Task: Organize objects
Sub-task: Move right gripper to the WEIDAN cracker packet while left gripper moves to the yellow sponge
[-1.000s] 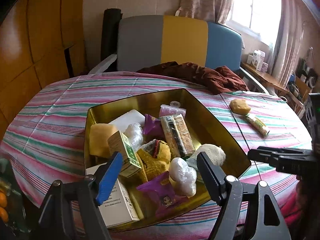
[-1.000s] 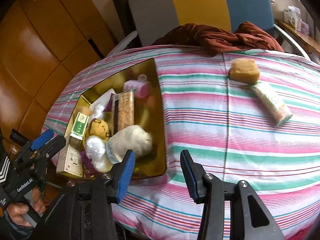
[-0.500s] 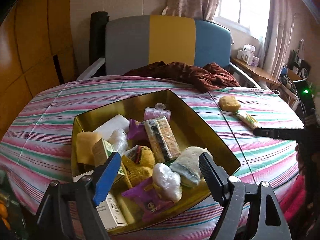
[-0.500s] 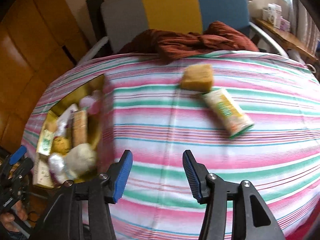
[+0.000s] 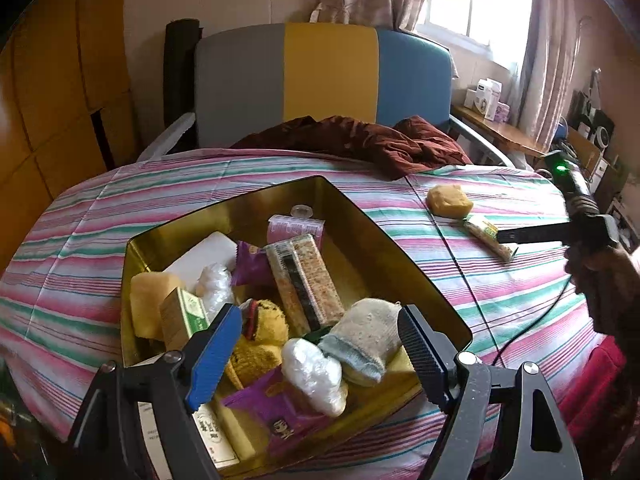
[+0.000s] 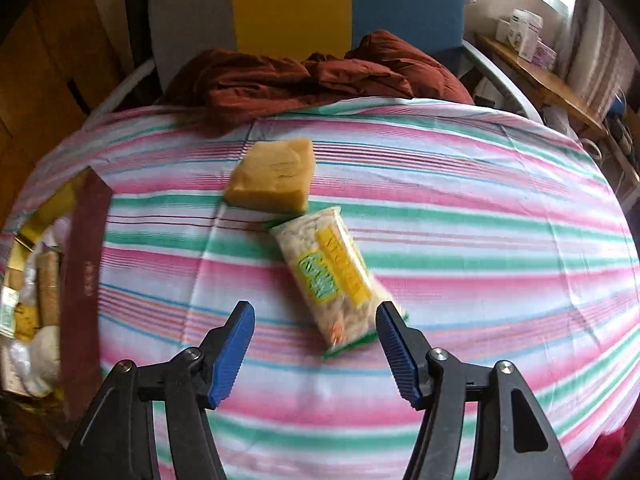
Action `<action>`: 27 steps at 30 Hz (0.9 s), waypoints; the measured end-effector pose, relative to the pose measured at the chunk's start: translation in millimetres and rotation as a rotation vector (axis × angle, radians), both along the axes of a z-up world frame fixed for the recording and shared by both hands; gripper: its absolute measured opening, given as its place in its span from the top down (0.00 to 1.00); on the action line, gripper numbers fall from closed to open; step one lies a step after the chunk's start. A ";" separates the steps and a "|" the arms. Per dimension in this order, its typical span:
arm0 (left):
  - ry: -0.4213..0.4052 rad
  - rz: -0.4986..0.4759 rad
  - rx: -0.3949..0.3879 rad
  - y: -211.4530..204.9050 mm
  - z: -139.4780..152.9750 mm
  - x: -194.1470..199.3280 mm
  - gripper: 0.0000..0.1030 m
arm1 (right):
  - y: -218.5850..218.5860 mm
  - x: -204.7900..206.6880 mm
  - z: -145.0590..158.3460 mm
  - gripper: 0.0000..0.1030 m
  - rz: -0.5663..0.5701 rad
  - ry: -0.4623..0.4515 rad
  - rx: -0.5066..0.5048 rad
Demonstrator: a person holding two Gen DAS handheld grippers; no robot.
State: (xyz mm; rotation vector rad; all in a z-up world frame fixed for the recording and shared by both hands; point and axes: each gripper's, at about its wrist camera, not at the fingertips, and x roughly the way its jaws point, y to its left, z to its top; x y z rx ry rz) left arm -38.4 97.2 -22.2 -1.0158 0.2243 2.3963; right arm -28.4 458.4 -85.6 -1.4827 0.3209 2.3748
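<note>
From the left wrist camera, the left gripper (image 5: pixel 316 354) hung over the near end of the gold tin (image 5: pixel 372 220), and its fingers stood wide apart with nothing pinched. The tin sat on the striped tabletop (image 5: pixel 100 216), close to the near edge. Inside lay a long cracker pack (image 5: pixel 306 280), a yellow soft toy (image 5: pixel 260 336), a rolled sock (image 5: pixel 366 340), a purple snack bag (image 5: pixel 276 410) and a small green box (image 5: pixel 182 316). A white box (image 5: pixel 212 436) in the near corner had writing too small to read. Far across the tabletop, by the right edge, the right gripper (image 5: pixel 532 234) reached toward a snack pack (image 5: pixel 486 234) beside a yellow sponge (image 5: pixel 448 200).

From the right wrist camera, the right gripper (image 6: pixel 314 354) was above the near end of the snack pack (image 6: pixel 332 276). Its fingers had just been opening and stood apart, one on each side of the pack, not pressing it. The pack had a yellow and green label, but the letters were too blurry to read. The sponge (image 6: pixel 272 176) touched the pack's far end. The tin (image 6: pixel 84 256) was at the left edge; faint marks on its red side could not be read.
</note>
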 end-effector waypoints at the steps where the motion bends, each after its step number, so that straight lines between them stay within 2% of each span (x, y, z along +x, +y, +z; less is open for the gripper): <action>1: -0.003 -0.004 -0.001 2.4 0.2 -1.6 0.22 | 2.5 -6.9 -4.9 0.38 0.006 -0.016 0.009; 8: -0.009 -0.029 -0.007 24.2 4.8 -12.0 0.21 | 12.1 -27.8 -32.3 0.39 0.043 -0.103 0.016; 9: -0.008 -0.036 -0.008 28.5 5.7 -13.6 0.21 | 13.0 -26.1 -31.6 0.42 0.046 -0.095 0.011; 10: -0.005 -0.045 -0.010 33.5 6.6 -14.9 0.21 | 13.5 -23.6 -30.5 0.53 0.050 -0.095 0.005; 14: -0.006 -0.084 -0.012 56.5 10.8 -21.9 0.20 | 11.0 -9.5 -30.1 0.53 0.059 -0.118 0.033; 17: -0.012 -0.119 -0.013 79.2 15.2 -27.7 0.19 | 15.2 6.1 -30.1 0.53 0.018 -0.136 0.057; 23: -0.105 -0.181 0.011 134.6 19.9 -46.3 0.18 | 32.7 27.9 -31.0 0.53 -0.086 -0.136 0.036; 27: -0.132 -0.196 -0.002 175.4 18.2 -57.8 0.18 | 35.2 25.2 -31.4 0.53 -0.095 -0.136 0.017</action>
